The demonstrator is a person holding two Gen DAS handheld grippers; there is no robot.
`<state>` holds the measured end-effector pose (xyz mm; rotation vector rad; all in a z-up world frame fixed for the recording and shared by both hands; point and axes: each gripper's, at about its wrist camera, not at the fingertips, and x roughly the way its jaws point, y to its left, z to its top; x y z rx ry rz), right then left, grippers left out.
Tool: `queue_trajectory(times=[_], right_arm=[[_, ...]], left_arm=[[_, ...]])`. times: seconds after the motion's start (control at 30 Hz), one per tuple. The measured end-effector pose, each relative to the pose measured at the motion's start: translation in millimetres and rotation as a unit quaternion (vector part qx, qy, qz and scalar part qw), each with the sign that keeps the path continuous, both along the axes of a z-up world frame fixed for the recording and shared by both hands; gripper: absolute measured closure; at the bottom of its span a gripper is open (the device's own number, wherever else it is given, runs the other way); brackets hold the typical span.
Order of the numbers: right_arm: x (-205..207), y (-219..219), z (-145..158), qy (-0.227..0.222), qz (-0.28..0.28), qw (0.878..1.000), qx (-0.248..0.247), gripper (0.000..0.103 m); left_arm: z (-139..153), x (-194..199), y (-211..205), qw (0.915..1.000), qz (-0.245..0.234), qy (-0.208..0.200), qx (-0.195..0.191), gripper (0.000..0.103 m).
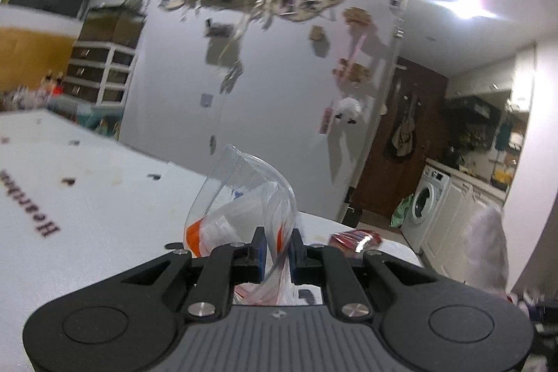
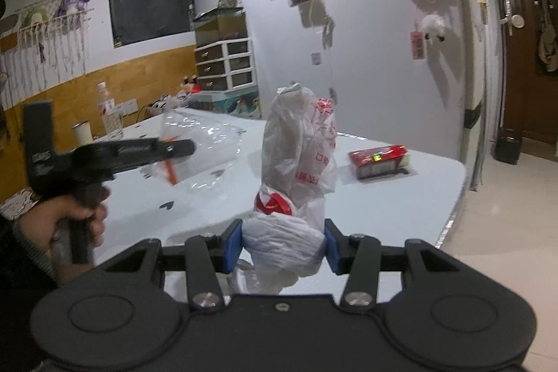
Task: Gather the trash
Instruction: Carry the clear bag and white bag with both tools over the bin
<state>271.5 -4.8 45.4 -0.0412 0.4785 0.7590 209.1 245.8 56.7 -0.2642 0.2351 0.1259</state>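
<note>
Above the white tabletop (image 2: pixel 383 197), both tools grip trash.
Left tool (image 1: pixel 277 246) pinches a clear wrapper (image 1: pixel 244 197); right tool (image 2: pixel 282 244) clamps a white plastic bag (image 2: pixel 300 156).

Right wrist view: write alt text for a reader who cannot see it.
The right gripper clamps a bunched white plastic bag with red print above a white table. To its left, the left gripper, held by a hand, grips a clear plastic wrapper. A red packet lies on the table.
</note>
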Motion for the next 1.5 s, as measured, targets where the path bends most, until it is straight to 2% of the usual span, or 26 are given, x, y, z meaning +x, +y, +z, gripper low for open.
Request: queue_trajectory(times=[0.07, 0.23, 0.47, 0.9, 1.13, 1.5], right_arm=[[-1, -6, 1, -0.009, -0.010, 1.000, -0.003, 0.055], [-3, -24, 3, -0.027, -0.030, 0.999, -0.006, 0.055], [-12, -52, 6, -0.052, -0.061, 0.997, -0.018, 0.055], [-24, -126, 1, -0.058, -0.128, 0.990, -0.016, 0.055], [-30, -174, -6, -0.060, -0.174, 0.983, -0.014, 0.055], [-37, -245, -24, -0.044, -0.224, 0.974, -0.013, 0.055]], left_arm=[[3, -4, -14, 0.9997, -0.003, 0.002, 0.023, 0.090], [6, -8, -43, 0.9984, -0.019, 0.008, 0.053, 0.090], [6, -6, -87, 0.9958, -0.056, 0.015, 0.071, 0.090], [-1, -7, -167, 0.9895, -0.122, 0.023, 0.074, 0.090], [-5, -8, -223, 0.9816, -0.170, 0.031, 0.082, 0.090], [-23, -1, -297, 0.9747, -0.200, 0.047, 0.088, 0.090]])
